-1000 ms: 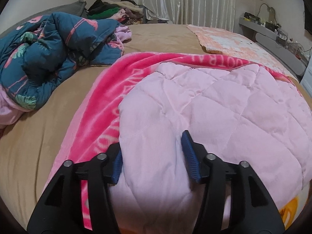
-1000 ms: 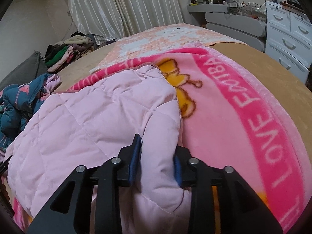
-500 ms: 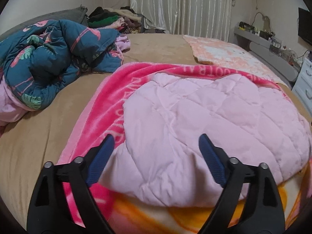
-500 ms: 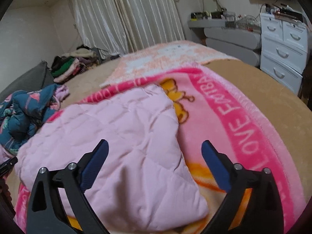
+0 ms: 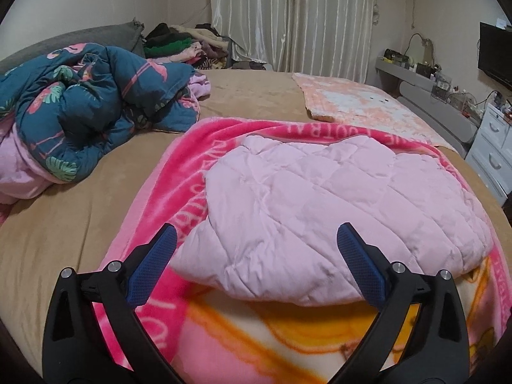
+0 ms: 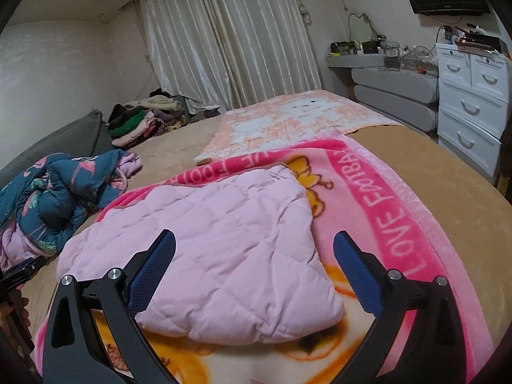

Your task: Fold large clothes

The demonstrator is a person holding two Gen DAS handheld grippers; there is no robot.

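A pale pink quilted garment (image 5: 320, 211) lies folded on a bright pink cartoon blanket (image 5: 192, 160) spread over the bed; it also shows in the right wrist view (image 6: 217, 249), on the blanket (image 6: 393, 211). My left gripper (image 5: 256, 265) is open and empty, held above the garment's near left edge. My right gripper (image 6: 254, 265) is open and empty, held above the garment's near right corner. Neither touches the cloth.
A crumpled dark blue flamingo-print duvet (image 5: 83, 112) lies at the left. A peach blanket (image 5: 358, 102) lies at the far right of the tan bed (image 5: 64, 224). A clothes pile (image 5: 179, 44) sits by the curtains. White drawers (image 6: 470, 108) stand right of the bed.
Both grippers have let go of the pink garment, opened wide and pulled back and up. The garment now lies flat on the blanket.
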